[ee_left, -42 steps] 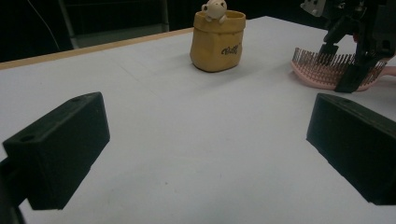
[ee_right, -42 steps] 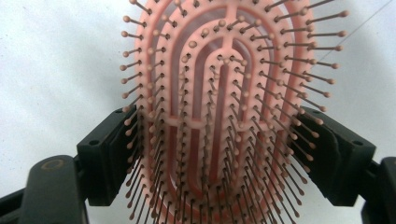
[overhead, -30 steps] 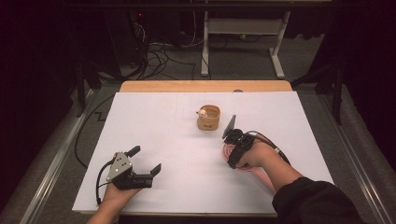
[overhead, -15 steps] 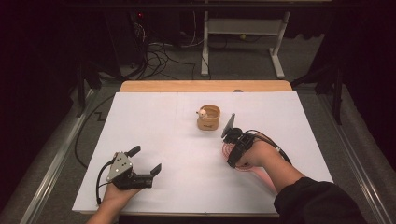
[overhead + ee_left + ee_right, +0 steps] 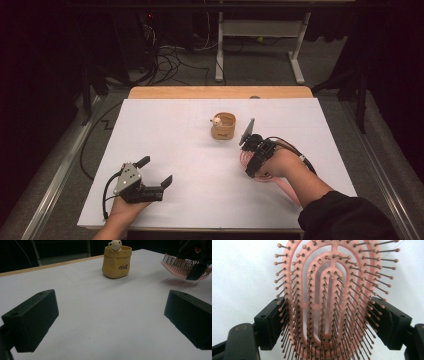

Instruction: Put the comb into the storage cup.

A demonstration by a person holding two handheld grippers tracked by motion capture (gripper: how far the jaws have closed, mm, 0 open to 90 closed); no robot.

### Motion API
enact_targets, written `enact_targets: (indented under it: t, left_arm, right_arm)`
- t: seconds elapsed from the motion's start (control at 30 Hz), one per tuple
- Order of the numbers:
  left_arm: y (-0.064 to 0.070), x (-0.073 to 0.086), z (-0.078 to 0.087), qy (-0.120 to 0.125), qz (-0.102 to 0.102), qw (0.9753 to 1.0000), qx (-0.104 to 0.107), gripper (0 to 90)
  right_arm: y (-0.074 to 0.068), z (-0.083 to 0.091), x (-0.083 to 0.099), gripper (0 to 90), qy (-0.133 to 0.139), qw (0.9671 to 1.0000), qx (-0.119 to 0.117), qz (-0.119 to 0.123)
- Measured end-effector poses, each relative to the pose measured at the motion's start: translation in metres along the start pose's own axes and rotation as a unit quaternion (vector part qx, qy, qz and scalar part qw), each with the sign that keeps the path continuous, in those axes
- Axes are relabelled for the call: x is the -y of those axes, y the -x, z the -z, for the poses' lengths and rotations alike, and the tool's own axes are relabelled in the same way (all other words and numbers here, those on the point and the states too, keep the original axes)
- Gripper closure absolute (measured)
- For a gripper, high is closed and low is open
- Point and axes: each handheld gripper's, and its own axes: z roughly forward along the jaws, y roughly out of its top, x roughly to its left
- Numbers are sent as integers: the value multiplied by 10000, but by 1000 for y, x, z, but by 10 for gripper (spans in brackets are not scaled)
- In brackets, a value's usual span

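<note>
Right gripper (image 5: 250, 150) is clamping the pink hairbrush (image 5: 332, 302) just beside the yellow pot (image 5: 223, 126).
It is looking light, stiff-framed, with bendy bristles; gripping the rim edges seems best. Left gripper (image 5: 155, 172), well apart from the pot, is gaping, holding nothing.

The table (image 5: 150, 93) has a light wooden top, visible as a strip along the far edge. A white sheet (image 5: 165, 140) covers nearly all of it, reaching the near edge and both sides. A small tan pot (image 5: 223, 126) stands upright on the sheet, right of centre toward the far side, with a pale figure at its rim. Faint fold lines cross the sheet near the pot.
</note>
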Motion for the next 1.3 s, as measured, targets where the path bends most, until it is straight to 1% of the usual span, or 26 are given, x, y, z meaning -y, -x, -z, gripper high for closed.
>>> enact_targets:
  t: [0.17, 0.2, 0.23, 0.27, 0.3, 0.33, 0.37, 0.4, 0.43, 0.47, 0.5, 0.57, 0.63, 0.67, 0.7, 0.83, 0.9, 0.97, 1.0, 1.03, 1.1, 1.17, 1.2, 1.23, 1.27, 1.3]
  left_arm:
    - [0, 0, 0, -3, -6, 10000, 4, 0]
    - [-1, 0, 0, -10, -2, 10000, -8, 0]
    - [-1, 0, 0, -10, -2, 10000, -8, 0]
    - [-1, 0, 0, -2, -5, 10000, -9, 0]
    - [-1, 0, 0, 15, 22, 10000, -10, 0]
    - [-1, 0, 0, 15, 22, 10000, -10, 0]
    - [-1, 0, 0, 22, 40, 10000, -6, 0]
    - [-1, 0, 0, 29, 37, 10000, -1, 0]
    - [-1, 0, 0, 28, 32, 10000, 1, 0]
    - [-1, 0, 0, 16, 43, 10000, -7, 0]
    - [-1, 0, 0, 16, 43, 10000, -7, 0]
    - [-1, 0, 0, 24, 37, 10000, -6, 0]
    - [-1, 0, 1, 30, 38, 10000, -5, 0]
    - [-1, 0, 0, 20, 42, 10000, -18, 0]
    - [-1, 0, 0, 20, 42, 10000, -18, 0]
    - [-2, 0, 0, 39, 72, 10000, -21, 0]
    - [-3, 0, 0, 27, 81, 10000, -26, 0]
    - [-3, 0, 1, 38, 87, 10000, -28, 0]
    - [-3, 0, 1, 45, 84, 10000, -29, 0]
    - [-4, 0, 1, 41, 110, 9999, -31, 0]
    - [-4, 0, 1, 48, 122, 9999, -30, 0]
    - [-4, 0, 1, 53, 111, 9999, -38, 0]
    - [-4, 0, 1, 53, 111, 9999, -38, 0]
    - [-4, 0, 1, 57, 110, 9999, -39, 0]
    - [-4, 0, 1, 54, 112, 9999, -43, 0]
    - [-4, 0, 1, 57, 122, 9999, -47, 0]
  right_arm:
    - [1, 7, 2, 208, 191, 9998, 19, -31]
    - [3, 13, 4, 207, 297, 9994, 1, -203]
    - [5, 16, 5, 208, 398, 9991, 12, -145]
    - [4, 19, 6, 208, 435, 9987, 37, -273]
    - [6, 22, 7, 207, 565, 9982, 53, -203]
    - [6, 22, 7, 207, 565, 9982, 53, -203]
    - [5, 29, 10, 208, 795, 9961, 181, -329]
    - [5, 32, 12, 208, 859, 9951, 170, -450]
    - [5, 32, 12, 208, 859, 9951, 170, -450]
    - [8, 35, 15, 207, 1105, 9932, 160, -326]
    - [8, 35, 15, 207, 1105, 9932, 160, -326]
    - [9, 39, 20, 207, 1293, 9907, 136, -394]
    - [9, 40, 21, 207, 1376, 9897, 194, -351]
    - [9, 41, 25, 207, 1495, 9877, 228, -392]
    - [9, 41, 25, 207, 1495, 9877, 228, -392]
    - [10, 43, 31, 207, 1775, 9828, 188, -471]
    - [10, 43, 32, 207, 1816, 9820, 178, -488]
    - [9, 44, 35, 208, 1952, 9795, 173, -471]
    - [9, 44, 35, 208, 1952, 9795, 173, -471]
    - [9, 45, 37, 207, 2089, 9765, 175, -493]
    - [10, 46, 38, 207, 2141, 9753, 155, -512]
    - [10, 50, 41, 207, 2368, 9696, 185, -592]
    - [10, 50, 41, 207, 2368, 9696, 185, -592]
    - [11, 51, 42, 207, 2432, 9681, 169, -585]
    - [11, 53, 43, 207, 2546, 9651, 179, -589]
    - [11, 53, 43, 207, 2546, 9651, 179, -589]
